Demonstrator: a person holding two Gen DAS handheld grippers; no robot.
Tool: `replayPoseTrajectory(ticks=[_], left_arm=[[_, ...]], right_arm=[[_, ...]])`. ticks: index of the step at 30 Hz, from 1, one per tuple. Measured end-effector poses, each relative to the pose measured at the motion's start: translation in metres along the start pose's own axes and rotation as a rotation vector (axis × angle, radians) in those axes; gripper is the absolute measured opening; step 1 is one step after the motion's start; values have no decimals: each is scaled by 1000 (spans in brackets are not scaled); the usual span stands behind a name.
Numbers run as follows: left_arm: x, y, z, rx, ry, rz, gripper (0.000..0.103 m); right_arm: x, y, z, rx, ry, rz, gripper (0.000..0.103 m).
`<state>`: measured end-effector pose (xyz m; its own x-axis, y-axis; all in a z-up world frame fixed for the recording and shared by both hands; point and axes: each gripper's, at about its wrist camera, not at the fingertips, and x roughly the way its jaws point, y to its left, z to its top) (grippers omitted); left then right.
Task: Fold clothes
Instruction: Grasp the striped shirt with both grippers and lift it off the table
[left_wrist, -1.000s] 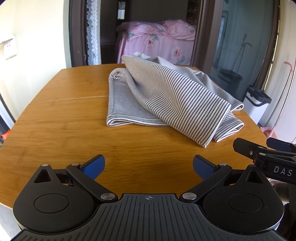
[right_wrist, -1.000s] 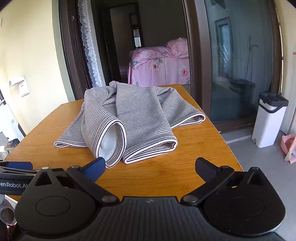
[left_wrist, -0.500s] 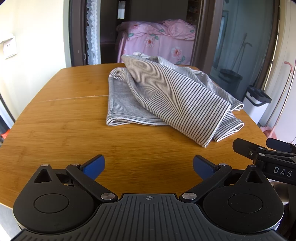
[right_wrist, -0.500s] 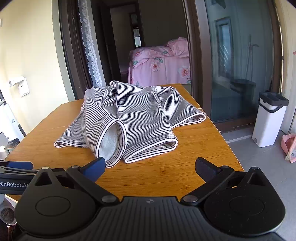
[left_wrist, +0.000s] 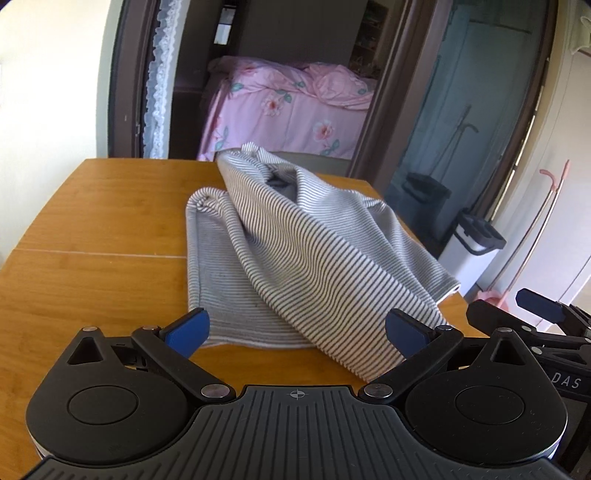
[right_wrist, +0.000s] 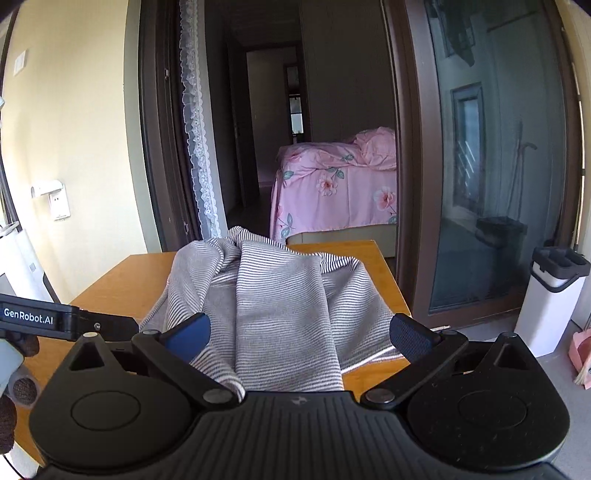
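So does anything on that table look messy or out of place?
Only the striped garment: it lies bunched in rumpled, overlapping layers on the wooden table, one edge near the table's right side. Nothing spilled or damaged.

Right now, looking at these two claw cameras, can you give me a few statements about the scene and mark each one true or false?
1. The striped garment lies on a wooden table. True.
2. The left claw is clamped on the cloth. False: its jaws stand wide open, holding nothing.
3. The right claw is open, with cloth between its blue pads. True.
4. The garment is neatly folded flat. False: it is bunched and rumpled.
5. A pink floral bed shows through the doorway. True.
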<state>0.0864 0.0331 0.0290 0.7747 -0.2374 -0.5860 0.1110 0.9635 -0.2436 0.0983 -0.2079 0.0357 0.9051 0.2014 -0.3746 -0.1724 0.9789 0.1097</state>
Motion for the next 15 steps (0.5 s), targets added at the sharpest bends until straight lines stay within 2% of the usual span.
replayPoseTrajectory(ticks=[4, 11, 15], left_arm=[[34, 14, 27, -2, 22, -14, 103], [81, 39, 69, -8, 13, -41, 103], [108, 48, 90, 5, 20, -34, 103]], right_arm=[[51, -8, 19, 9, 29, 10, 103], [145, -16, 50, 119, 164, 151, 103], [188, -7, 63, 48, 180, 121, 103]])
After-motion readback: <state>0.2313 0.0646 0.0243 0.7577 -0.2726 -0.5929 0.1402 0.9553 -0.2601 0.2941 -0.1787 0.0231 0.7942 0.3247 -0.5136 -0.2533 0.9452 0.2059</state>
